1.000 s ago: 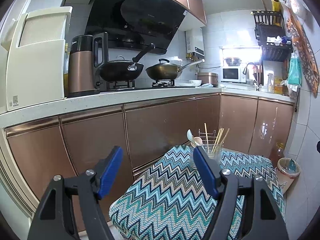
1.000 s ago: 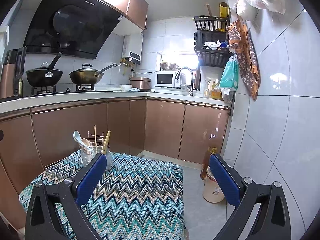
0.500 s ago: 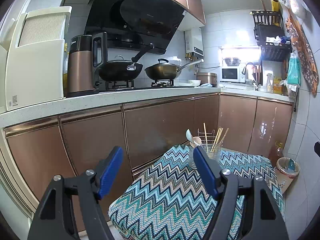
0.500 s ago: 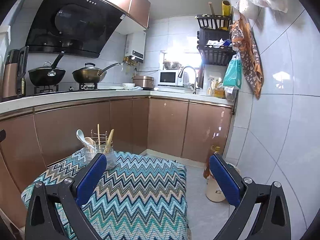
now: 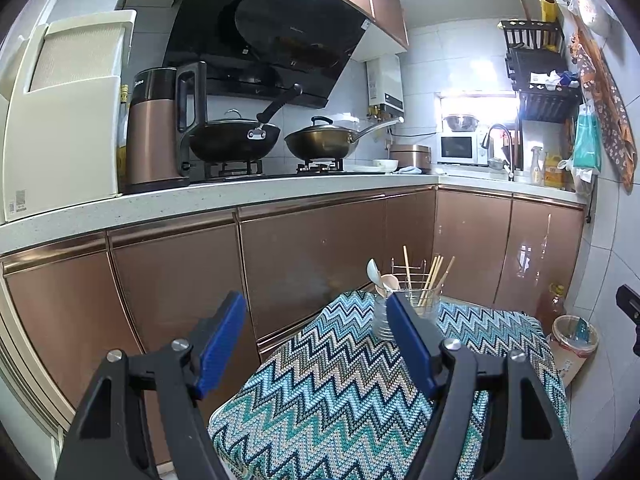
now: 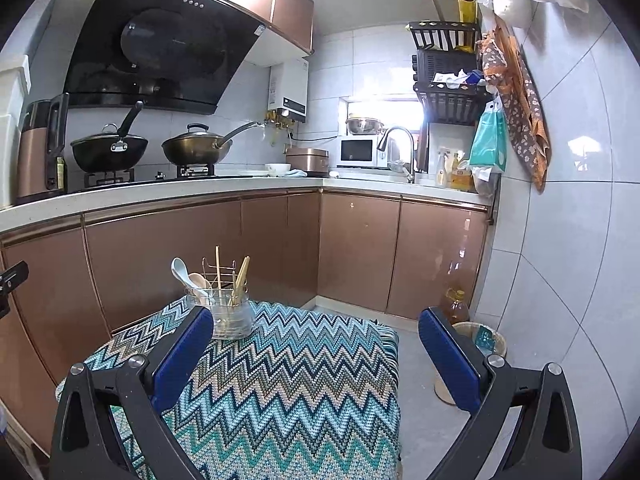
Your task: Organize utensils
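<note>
A clear glass jar [image 6: 231,316] stands at the far edge of a small table under a zigzag cloth [image 6: 288,384]. It holds pale spoons [image 6: 188,276] and wooden chopsticks [image 6: 240,276], with a wire rack behind it. In the left wrist view the jar [image 5: 404,312] sits just past my right finger. My left gripper [image 5: 316,344] is open and empty, well short of the jar. My right gripper [image 6: 316,352] is open wide and empty, above the cloth and to the right of the jar.
Copper cabinets [image 5: 312,264] run behind the table under a white counter with two woks [image 5: 236,140] and a kettle [image 5: 156,128]. A bin [image 6: 480,340] and an oil bottle [image 6: 458,304] stand on the floor at the right, by a tiled wall.
The right gripper view has shifted so the jar sits further right and closer. The left gripper has barely moved. Both stay open.
</note>
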`<state>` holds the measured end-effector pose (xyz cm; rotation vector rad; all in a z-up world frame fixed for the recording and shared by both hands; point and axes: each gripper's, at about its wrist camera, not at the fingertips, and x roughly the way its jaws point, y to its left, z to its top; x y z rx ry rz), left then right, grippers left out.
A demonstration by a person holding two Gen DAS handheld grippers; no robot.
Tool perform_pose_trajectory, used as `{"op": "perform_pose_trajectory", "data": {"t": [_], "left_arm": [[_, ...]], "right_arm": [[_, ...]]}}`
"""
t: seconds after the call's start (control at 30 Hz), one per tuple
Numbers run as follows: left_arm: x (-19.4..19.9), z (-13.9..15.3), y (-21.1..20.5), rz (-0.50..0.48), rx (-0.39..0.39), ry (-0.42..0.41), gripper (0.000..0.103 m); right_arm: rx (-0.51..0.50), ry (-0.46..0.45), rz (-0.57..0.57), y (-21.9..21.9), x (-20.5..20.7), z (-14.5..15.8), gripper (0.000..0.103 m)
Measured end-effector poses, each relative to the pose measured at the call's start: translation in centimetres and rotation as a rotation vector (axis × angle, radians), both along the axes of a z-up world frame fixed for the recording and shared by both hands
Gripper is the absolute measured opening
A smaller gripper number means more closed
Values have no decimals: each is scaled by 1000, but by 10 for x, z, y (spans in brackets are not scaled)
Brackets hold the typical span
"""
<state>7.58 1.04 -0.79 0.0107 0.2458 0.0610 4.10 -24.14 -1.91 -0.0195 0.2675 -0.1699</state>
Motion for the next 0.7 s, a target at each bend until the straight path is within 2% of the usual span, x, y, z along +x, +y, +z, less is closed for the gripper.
{"op": "perform_pose_trajectory", "data": {"t": [0.33, 0.7], "left_arm": [[14, 5, -10, 10, 24, -10, 71], [38, 2, -17, 2, 17, 4, 71]], "right_arm": [[-5, 1, 9, -6, 19, 3, 103], [-36, 28, 10, -6, 42, -5, 103]]}}
